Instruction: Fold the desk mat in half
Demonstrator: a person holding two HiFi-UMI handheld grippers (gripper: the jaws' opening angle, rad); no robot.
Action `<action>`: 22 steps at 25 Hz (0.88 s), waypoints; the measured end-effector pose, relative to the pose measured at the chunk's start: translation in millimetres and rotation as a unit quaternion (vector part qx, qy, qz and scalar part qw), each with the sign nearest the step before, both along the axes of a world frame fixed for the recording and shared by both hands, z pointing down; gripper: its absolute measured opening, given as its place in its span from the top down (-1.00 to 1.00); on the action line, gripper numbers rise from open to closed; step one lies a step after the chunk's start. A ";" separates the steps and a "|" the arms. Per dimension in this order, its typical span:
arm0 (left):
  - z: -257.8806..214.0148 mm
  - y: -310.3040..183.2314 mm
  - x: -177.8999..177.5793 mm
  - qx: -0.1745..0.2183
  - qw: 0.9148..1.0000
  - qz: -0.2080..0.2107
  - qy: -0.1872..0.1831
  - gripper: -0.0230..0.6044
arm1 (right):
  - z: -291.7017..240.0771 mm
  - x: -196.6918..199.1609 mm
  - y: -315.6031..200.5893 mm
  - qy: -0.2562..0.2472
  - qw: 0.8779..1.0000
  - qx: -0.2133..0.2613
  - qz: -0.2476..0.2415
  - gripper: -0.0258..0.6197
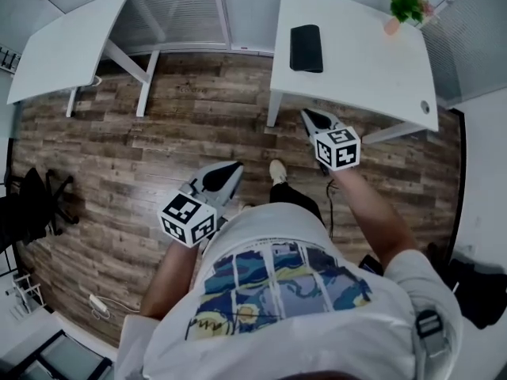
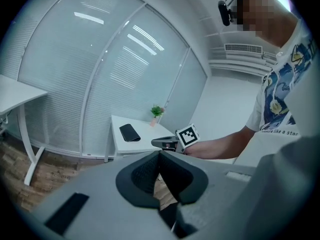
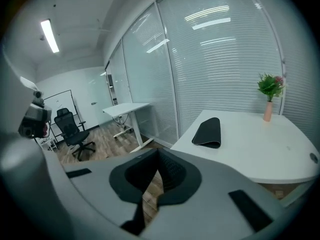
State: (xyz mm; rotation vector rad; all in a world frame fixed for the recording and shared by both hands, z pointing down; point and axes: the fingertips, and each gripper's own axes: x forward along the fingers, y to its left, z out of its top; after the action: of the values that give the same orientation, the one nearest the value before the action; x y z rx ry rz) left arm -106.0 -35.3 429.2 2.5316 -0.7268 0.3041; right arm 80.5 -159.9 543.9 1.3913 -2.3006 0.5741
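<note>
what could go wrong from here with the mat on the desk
1. The folded desk mat lies unheld, and its fold looks rounded rather than pressed flat, so it might spring open. Both the left gripper and the right gripper are shut, empty and off the desk.
2. The potted plant stands near the desk's far corner; a careless reach across could tip it.

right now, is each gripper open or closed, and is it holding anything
left gripper: closed, jaws together, holding nothing
right gripper: closed, jaws together, holding nothing
</note>
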 end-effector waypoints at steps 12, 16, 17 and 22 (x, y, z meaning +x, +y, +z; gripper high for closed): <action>7.4 68.1 -21.7 -0.003 0.999 0.044 0.008 0.92 | -42.4 -54.7 138.2 -0.029 0.999 0.020 -0.027 0.92; 7.4 82.6 -27.8 -0.001 0.999 0.051 0.011 0.92 | -53.0 -64.6 170.3 -0.037 0.999 0.028 -0.024 0.92; 6.6 84.4 -28.6 0.000 0.999 0.052 0.011 0.92 | -55.8 -65.1 175.8 -0.039 0.999 0.028 -0.022 0.92; 5.1 93.9 -31.2 0.002 0.998 0.057 0.017 0.92 | -66.0 -63.9 198.0 -0.039 0.999 0.032 -0.013 0.92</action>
State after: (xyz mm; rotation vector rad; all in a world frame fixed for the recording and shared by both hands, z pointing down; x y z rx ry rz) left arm -137.2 58.6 434.3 2.5798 -0.5721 0.2984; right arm 16.7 38.1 477.9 1.3889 -2.4154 0.5611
